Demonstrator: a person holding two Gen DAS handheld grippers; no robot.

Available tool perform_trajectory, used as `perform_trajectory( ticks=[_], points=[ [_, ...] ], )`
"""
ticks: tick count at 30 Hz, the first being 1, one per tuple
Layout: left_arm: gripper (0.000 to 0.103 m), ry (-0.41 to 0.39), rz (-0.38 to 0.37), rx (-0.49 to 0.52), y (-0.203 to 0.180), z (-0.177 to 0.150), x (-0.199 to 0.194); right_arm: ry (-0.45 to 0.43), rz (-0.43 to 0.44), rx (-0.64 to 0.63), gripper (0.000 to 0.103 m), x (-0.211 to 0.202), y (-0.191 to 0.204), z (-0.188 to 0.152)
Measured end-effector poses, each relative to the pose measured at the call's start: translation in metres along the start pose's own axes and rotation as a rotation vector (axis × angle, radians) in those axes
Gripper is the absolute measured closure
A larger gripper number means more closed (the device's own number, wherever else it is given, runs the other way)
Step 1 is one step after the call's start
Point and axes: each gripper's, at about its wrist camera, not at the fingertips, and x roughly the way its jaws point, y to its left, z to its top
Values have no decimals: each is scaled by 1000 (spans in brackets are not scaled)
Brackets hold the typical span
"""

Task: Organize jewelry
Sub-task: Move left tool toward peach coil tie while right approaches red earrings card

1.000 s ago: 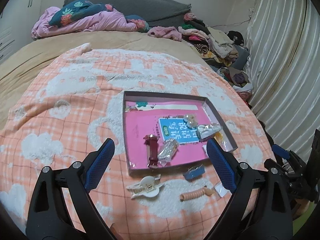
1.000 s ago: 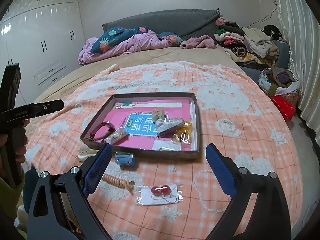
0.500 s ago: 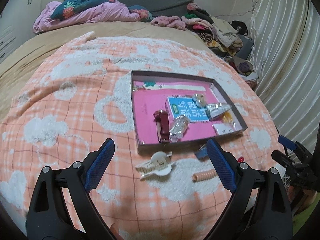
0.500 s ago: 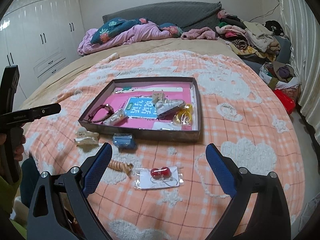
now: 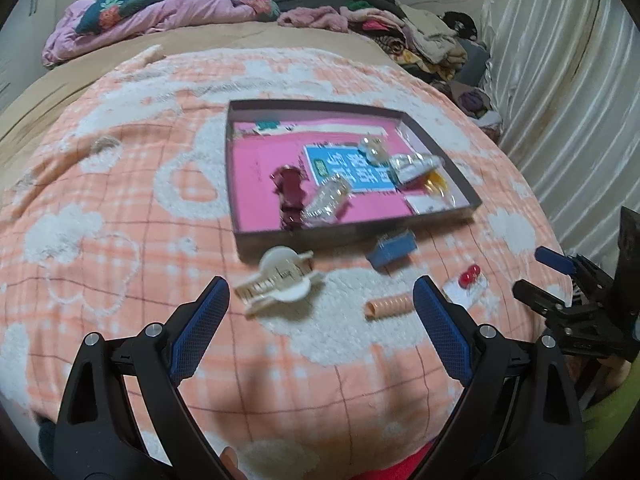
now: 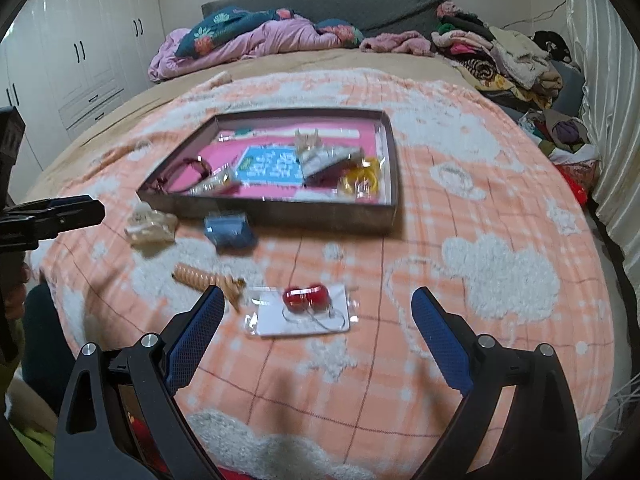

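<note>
1. Right gripper (image 6: 316,312): jaws spread, empty; left gripper (image 5: 320,304) likewise.
2. Earring card (image 6: 302,314) lies just ahead, outside the tray (image 6: 390,176); descend squarely; pinch card edge, not beads; avoid snagging blanket (image 6: 500,272).

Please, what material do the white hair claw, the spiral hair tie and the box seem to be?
White hair claw: looks like hard glossy plastic, with moulded teeth.
Spiral hair tie: probably springy plastic, a smooth peach coil.
Box: likely cardboard, with thin straight dull walls.
</note>
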Motion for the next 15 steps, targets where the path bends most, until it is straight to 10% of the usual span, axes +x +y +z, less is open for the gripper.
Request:
perform_trajectory(
  ticks=[15],
  points=[
    [17,105,-40,77,-25,-31,41,81,42,-57,9,49,7,-23]
  ],
)
